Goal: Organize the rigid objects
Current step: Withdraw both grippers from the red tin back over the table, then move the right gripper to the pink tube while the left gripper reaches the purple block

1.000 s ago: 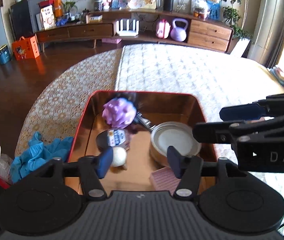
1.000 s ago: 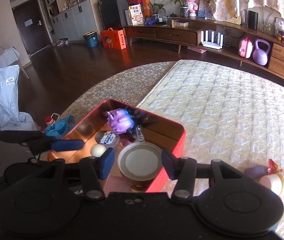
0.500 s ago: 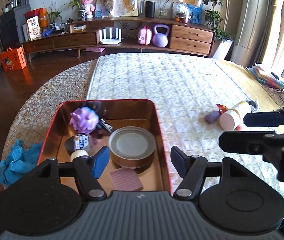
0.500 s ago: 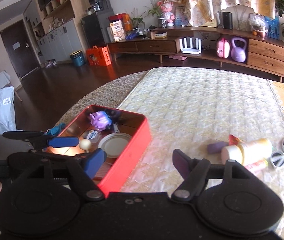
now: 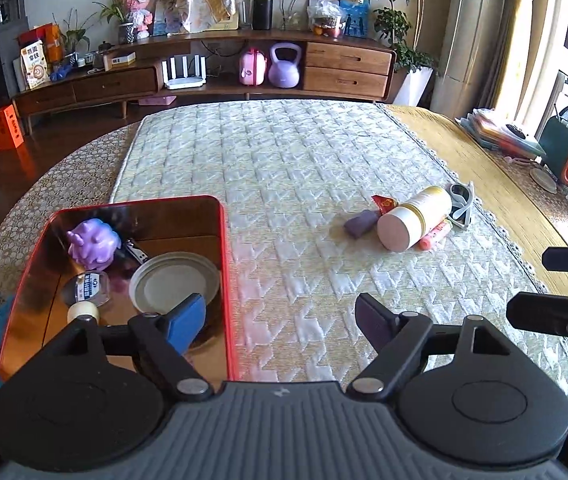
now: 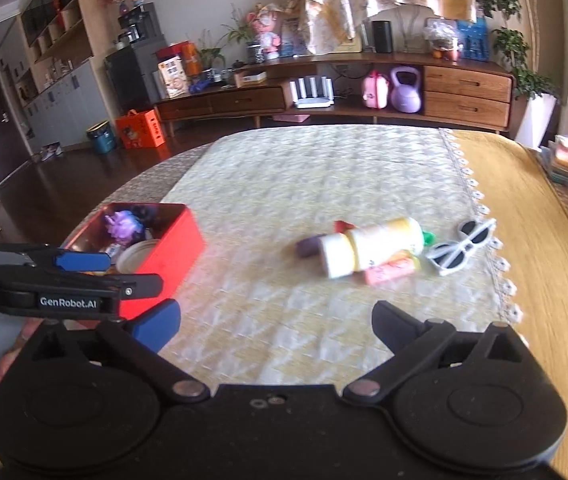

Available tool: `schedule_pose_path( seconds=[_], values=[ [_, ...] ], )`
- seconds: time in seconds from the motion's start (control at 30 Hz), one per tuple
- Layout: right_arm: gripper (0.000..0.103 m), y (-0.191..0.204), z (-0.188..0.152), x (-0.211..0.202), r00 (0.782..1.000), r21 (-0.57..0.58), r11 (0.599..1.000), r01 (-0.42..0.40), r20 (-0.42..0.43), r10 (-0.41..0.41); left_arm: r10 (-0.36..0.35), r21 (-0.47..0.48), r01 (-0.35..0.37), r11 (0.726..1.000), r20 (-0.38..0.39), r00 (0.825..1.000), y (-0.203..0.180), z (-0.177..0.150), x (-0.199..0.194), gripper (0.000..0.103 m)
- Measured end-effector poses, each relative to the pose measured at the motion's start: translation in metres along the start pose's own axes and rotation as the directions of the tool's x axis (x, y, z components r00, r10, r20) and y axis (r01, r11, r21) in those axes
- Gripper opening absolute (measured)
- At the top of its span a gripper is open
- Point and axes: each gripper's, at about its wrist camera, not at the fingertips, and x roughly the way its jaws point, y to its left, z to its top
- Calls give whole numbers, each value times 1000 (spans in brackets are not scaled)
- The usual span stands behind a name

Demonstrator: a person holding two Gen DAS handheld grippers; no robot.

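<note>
From the left wrist camera, the left tongs [image 5: 282, 320] hang over the quilted cloth [image 5: 303, 184] on the table [image 5: 483, 168], their jaws opening with nothing between them but bare cloth. One blue pad [image 5: 186, 322] sits over the near right part of the red tin [image 5: 226, 280]. Inside the tin lie a purple knobbly toy [image 5: 92, 239], a round lidded tin [image 5: 174, 281], a small flat round case with a label [image 5: 88, 289] and a cream ball [image 5: 83, 312] close to the tongs' arm. Well to the right on the cloth is a small heap: a cream bottle on its side [image 5: 415, 217], a purple block [image 5: 359, 223] touching its near end, a red wrapper [image 5: 383, 202] just behind, a pink tube [image 5: 435, 235] beside it and white-framed sunglasses [image 5: 461, 204] at the far side. The right tongs [image 5: 563, 288] show at the right edge as two dark arms, well apart.

From the right wrist camera, which is a little blurred, the right tongs [image 6: 276, 326] are spreading wide over empty cloth, gripping nothing. The bottle [image 6: 371, 250] and its neighbours lie ahead of them, the sunglasses [image 6: 459, 246] near the lace edge. The red tin [image 6: 172, 248] stands to the left, the purple toy [image 6: 123, 224] in its far corner. The left tongs [image 6: 84, 270] reach in from the left, in front of the tin, with a hand [image 6: 8, 356] below them.
</note>
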Motion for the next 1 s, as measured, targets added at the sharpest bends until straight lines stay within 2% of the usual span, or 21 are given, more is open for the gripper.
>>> schedule_pose_path(
  seconds=[0.3, 0.5, 0.8, 1.0],
  values=[
    [103, -35, -23, -10, 999, -18, 999, 50, 0, -50, 1, 26, 0, 1000, -27, 1000, -28, 12, 24, 83],
    [103, -53, -27, -11, 998, -14, 998, 63, 6, -63, 4, 27, -3, 1000, -43, 999, -39, 27, 47, 83],
    [102, -65, -29, 5, 998, -73, 996, 59, -7, -59, 71, 117, -64, 991, -56, 996, -56, 47, 91, 83],
    [99, -71, -26, 27, 998, -123, 992, 34, -42, -39, 79, 196, -58, 979, -100, 992, -65, 56, 124, 83]
  ],
)
